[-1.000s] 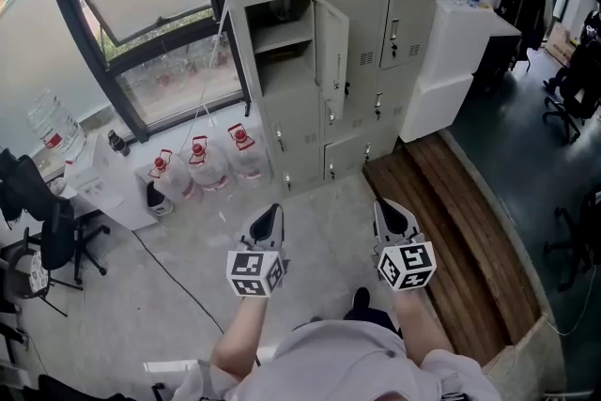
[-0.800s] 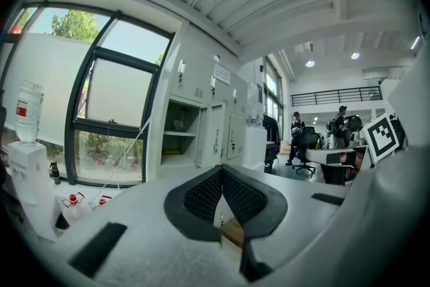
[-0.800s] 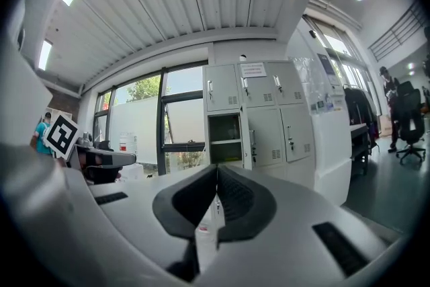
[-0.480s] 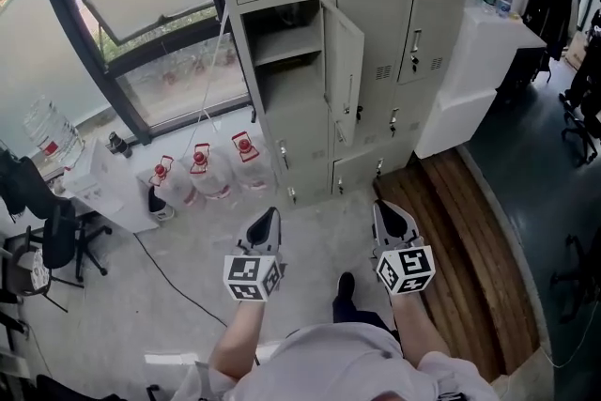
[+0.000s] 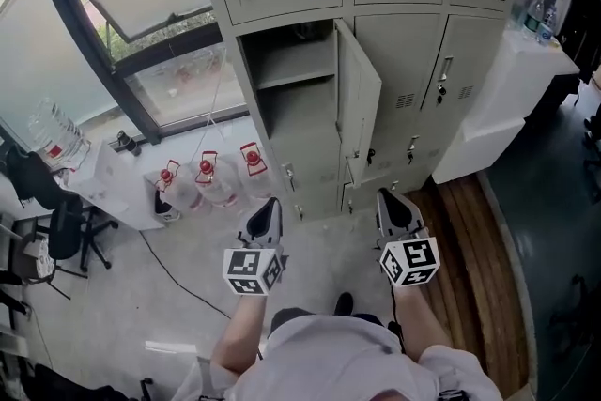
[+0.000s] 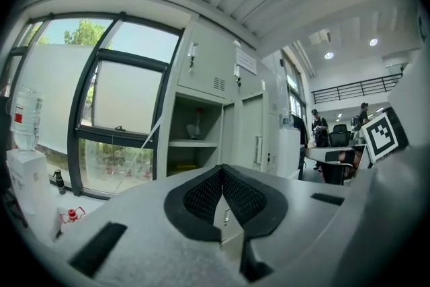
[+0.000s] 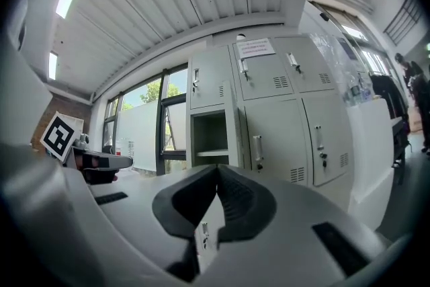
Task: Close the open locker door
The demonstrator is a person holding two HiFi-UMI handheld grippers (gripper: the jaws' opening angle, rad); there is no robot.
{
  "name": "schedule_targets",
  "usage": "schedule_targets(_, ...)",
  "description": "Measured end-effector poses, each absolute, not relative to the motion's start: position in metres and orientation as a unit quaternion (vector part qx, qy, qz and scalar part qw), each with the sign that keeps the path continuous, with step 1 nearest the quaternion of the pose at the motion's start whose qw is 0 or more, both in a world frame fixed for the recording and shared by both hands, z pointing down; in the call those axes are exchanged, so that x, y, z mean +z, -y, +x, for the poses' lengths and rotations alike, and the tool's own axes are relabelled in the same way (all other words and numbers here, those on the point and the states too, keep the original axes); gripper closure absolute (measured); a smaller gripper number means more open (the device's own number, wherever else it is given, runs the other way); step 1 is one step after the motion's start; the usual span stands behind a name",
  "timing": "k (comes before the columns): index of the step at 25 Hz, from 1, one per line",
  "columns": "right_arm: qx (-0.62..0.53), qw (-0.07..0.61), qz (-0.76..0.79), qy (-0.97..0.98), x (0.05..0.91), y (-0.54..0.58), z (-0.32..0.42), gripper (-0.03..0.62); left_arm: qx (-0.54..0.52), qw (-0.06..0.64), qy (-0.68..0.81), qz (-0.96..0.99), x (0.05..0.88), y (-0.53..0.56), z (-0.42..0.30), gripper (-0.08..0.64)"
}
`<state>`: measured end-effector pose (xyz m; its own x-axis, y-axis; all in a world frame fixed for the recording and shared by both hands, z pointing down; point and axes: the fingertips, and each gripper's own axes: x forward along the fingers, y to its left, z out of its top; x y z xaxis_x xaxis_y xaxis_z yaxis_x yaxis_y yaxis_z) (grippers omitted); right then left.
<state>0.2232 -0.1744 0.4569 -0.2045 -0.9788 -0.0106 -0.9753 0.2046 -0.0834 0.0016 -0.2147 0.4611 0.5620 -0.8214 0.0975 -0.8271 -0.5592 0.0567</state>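
Observation:
The grey locker bank fills the upper head view. One compartment (image 5: 296, 75) stands open, and its door (image 5: 362, 103) swings out toward me, hinged on its right side. My left gripper (image 5: 266, 213) and right gripper (image 5: 394, 205) are held side by side low in the view, both shut and empty, well short of the door. The left gripper (image 6: 222, 175) looks at the open compartment (image 6: 195, 138). The right gripper (image 7: 216, 179) sees the same opening (image 7: 211, 134) to the left of closed doors.
Three water jugs with red caps (image 5: 202, 178) stand on the floor left of the lockers, under a large window (image 5: 122, 23). A white counter (image 5: 507, 99) and a wooden floor strip (image 5: 470, 258) lie to the right. An office chair (image 5: 56, 230) is at far left.
The lockers have grown larger and come nearer in the head view as the person walked toward them. Both grippers stay shut and level in front.

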Motion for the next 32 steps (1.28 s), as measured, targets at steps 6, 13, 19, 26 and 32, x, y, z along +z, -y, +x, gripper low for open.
schedule_targets(6,-0.031,0.026,-0.636,-0.771,0.455,0.21,0.224,0.58,0.032,0.052,0.457,0.888,0.462,0.258,0.004,0.552)
schedule_targets(13,-0.016,0.003,-0.651,-0.759,0.45,0.227,0.215,0.578,0.041,0.053,0.417,0.906,0.46,0.289,0.008,0.553)
schedule_targets(19,-0.018,0.0,-0.66,-0.751,0.444,0.246,0.216,0.462,0.046,0.058,0.404,0.912,0.464,0.304,0.002,0.552)
schedule_targets(26,0.005,-0.003,-0.669,-0.743,0.422,0.276,0.237,0.456,0.043,0.058,0.405,0.912,0.463,0.312,-0.005,0.552)
schedule_targets(32,0.005,0.001,-0.648,-0.762,0.414,0.291,0.237,0.453,0.042,0.061,0.415,0.907,0.464,0.318,-0.013,0.552)
